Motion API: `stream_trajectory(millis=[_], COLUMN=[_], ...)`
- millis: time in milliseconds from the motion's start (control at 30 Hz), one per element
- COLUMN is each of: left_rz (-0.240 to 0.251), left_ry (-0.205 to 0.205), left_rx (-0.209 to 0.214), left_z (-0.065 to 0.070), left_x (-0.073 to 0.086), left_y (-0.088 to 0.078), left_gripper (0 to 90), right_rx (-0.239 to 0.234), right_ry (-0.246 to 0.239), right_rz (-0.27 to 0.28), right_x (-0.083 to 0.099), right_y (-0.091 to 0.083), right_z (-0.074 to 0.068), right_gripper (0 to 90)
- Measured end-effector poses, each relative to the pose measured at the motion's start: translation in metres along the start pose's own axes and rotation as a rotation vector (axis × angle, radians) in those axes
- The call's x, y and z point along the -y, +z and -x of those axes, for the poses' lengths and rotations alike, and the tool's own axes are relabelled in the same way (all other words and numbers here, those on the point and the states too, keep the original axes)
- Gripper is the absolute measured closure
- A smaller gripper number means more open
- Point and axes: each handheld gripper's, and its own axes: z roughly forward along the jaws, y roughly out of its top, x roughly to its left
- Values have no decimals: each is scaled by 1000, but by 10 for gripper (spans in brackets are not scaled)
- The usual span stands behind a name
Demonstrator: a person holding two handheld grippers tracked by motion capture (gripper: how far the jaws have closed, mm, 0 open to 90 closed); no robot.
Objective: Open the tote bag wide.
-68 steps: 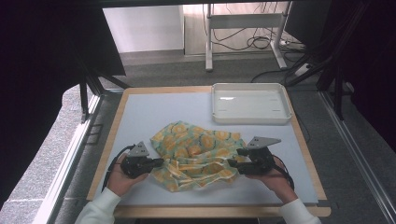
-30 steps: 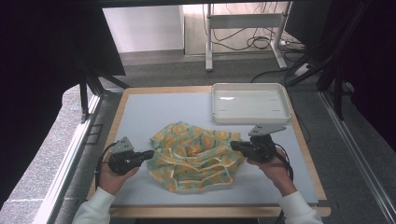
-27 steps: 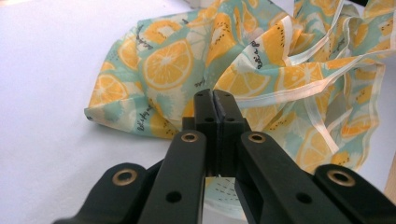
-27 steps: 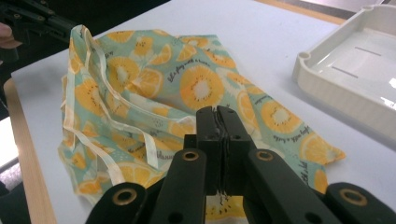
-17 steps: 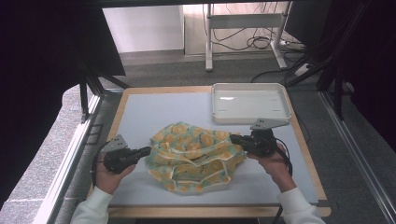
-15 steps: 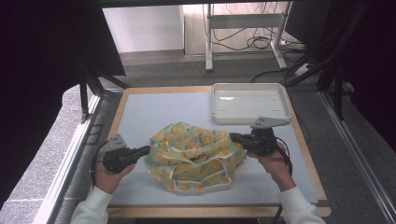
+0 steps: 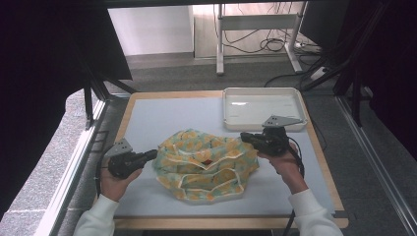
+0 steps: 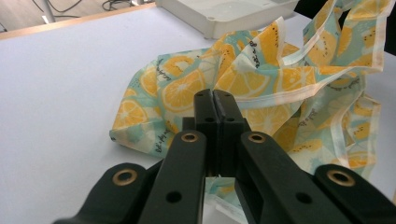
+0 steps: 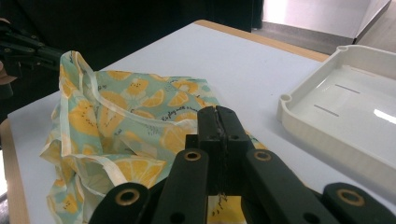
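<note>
A crumpled cloth (image 7: 204, 164) printed with orange slices on pale green lies mid-table. My left gripper (image 7: 151, 155) is at its left edge, jaws shut on the fabric; in the left gripper view the cloth (image 8: 261, 51) bunches beyond the closed left gripper (image 8: 215, 95). My right gripper (image 7: 244, 137) is shut on the cloth's right edge and holds it slightly raised. In the right gripper view the cloth (image 9: 116, 116) hangs between the closed right gripper (image 9: 218, 111) and the far left gripper (image 9: 28, 49).
A white tray (image 7: 260, 127) stands at the back right of the table, just beyond my right hand, its wall (image 9: 327, 135) close in the right gripper view. The grey table top (image 7: 162, 115) has a wooden border. Dark frame posts flank the table.
Both hands have moved apart and away from the front edge, each keeping its grip. The cloth has been drawn wider between them, its right side raised toward the tray.
</note>
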Motion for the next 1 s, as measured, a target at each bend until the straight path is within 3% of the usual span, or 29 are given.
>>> stream_trajectory(millis=[1000], left_rz=[15], left_ry=[11], left_rx=[-43], left_z=[4], left_x=[-6], left_y=[-1], left_gripper=[900], right_rx=[27], right_ry=[-7], right_rz=[9], right_x=[-4], right_y=[2], right_z=[4], right_gripper=[890])
